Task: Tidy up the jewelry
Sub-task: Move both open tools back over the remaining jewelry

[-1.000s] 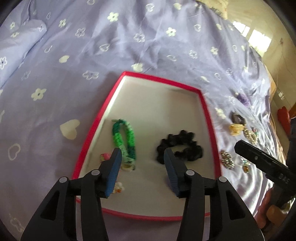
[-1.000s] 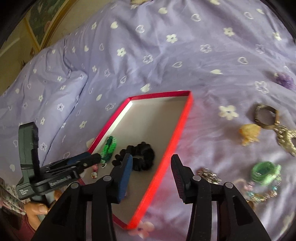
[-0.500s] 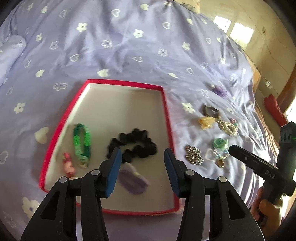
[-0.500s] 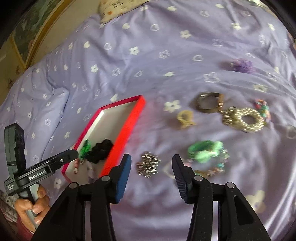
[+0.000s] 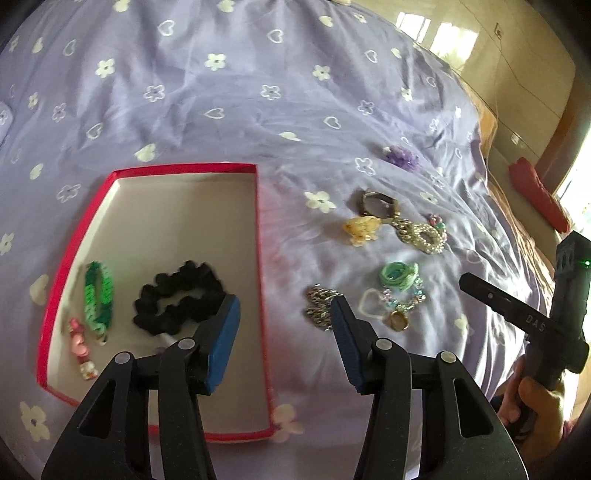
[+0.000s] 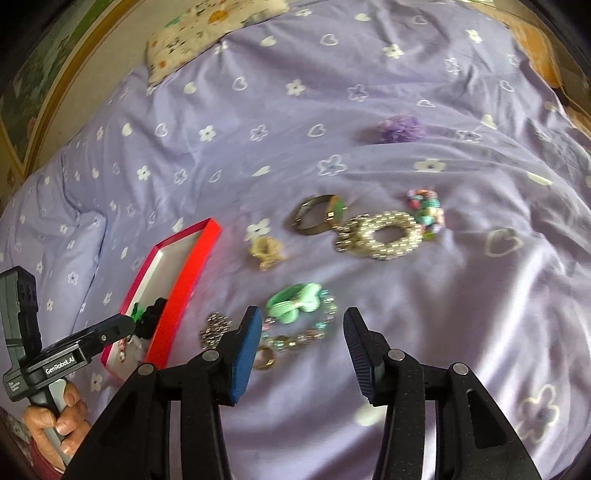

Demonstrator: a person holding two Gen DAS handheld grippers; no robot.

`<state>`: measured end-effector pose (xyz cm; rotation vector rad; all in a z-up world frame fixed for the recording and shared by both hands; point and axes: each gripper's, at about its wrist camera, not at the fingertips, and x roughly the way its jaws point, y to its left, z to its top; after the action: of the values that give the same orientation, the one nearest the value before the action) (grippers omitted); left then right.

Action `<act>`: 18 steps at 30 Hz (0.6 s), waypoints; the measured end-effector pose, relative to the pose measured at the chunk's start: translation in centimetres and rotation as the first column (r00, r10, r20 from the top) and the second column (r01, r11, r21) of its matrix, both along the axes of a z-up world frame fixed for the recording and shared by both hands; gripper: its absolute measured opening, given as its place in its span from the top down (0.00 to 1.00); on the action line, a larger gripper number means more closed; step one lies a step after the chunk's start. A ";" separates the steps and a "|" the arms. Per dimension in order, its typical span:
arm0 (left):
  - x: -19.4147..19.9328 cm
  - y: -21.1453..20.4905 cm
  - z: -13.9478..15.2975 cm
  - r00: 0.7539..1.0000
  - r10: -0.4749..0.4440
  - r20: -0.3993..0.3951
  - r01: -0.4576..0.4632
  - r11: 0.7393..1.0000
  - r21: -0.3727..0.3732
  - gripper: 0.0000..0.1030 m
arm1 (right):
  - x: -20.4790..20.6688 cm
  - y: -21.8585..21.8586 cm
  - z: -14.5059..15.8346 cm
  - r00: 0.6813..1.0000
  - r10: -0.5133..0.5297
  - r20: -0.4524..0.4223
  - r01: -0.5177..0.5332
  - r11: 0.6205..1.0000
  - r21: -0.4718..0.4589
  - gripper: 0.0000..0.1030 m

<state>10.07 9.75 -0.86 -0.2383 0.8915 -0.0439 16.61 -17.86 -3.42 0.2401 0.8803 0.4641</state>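
Observation:
A red-rimmed tray [image 5: 258,236] lies on the purple bedspread and holds a green bracelet [image 5: 98,295], a black scrunchie [image 5: 177,295] and a pink charm [image 5: 79,341]. Loose jewelry lies right of it: a silver chain [image 5: 319,306], a green bow bracelet [image 6: 295,306], a gold ring [image 6: 266,360], a beaded gold bracelet [image 6: 380,236], a dark ring [image 6: 314,218], a yellow charm [image 6: 266,251] and a purple scrunchie [image 6: 400,127]. My left gripper [image 5: 284,332] is open over the tray's right rim. My right gripper [image 6: 303,350] is open just short of the green bow bracelet.
A floral pillow [image 6: 207,33] lies at the head of the bed. A multicoloured bead piece [image 6: 424,210] lies beside the gold bracelet. A red object [image 5: 539,199] lies at the bed's right edge, with wooden floor beyond.
Both grippers have swung right, away from the tray towards the loose jewelry. A purple item that showed in the tray half a second ago is hidden behind the left finger now.

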 end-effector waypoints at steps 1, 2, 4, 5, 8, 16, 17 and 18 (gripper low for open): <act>0.2 -0.3 0.0 1.000 -0.005 0.000 0.005 1.000 0.001 0.52 | 0.1 -0.3 0.0 1.000 -0.006 0.000 0.006 1.000 0.000 0.53; 0.5 -0.7 0.0 1.000 -0.011 0.000 0.011 1.000 0.001 0.52 | 0.4 -0.8 -0.1 1.000 -0.016 0.001 0.016 1.000 -0.001 0.53; 1.2 -1.4 0.1 1.000 -0.021 -0.001 0.021 1.000 -0.005 0.52 | 1.0 -1.7 -0.1 0.999 -0.037 0.005 0.037 0.999 -0.004 0.53; 1.7 -1.8 0.1 1.000 -0.025 -0.001 0.025 1.000 -0.008 0.52 | 1.3 -2.1 -0.1 0.999 -0.048 0.006 0.048 0.999 -0.007 0.53; 3.1 -3.1 0.0 0.999 -0.037 -0.002 0.037 0.999 -0.013 0.52 | 2.5 -3.5 -0.2 0.996 -0.083 0.015 0.083 0.996 -0.010 0.53; 6.7 -5.4 -1.2 0.999 -0.046 0.000 0.045 0.997 -0.057 0.41 | 6.1 -5.6 -1.2 0.987 -0.161 0.006 0.161 0.987 -0.013 0.53; 7.4 -5.7 -1.5 0.999 -0.043 -0.011 0.042 0.998 -0.051 0.41 | 6.6 -5.7 -1.3 0.986 -0.167 0.005 0.167 0.986 -0.016 0.53; 7.8 -6.0 -1.8 0.999 -0.041 -0.017 0.040 0.998 -0.044 0.41 | 7.2 -5.7 -1.5 0.985 -0.172 0.001 0.172 0.985 -0.017 0.53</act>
<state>17.88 3.73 -2.62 -0.2612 0.9135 -0.0992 23.81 -23.58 -4.87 0.2986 0.8558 0.2955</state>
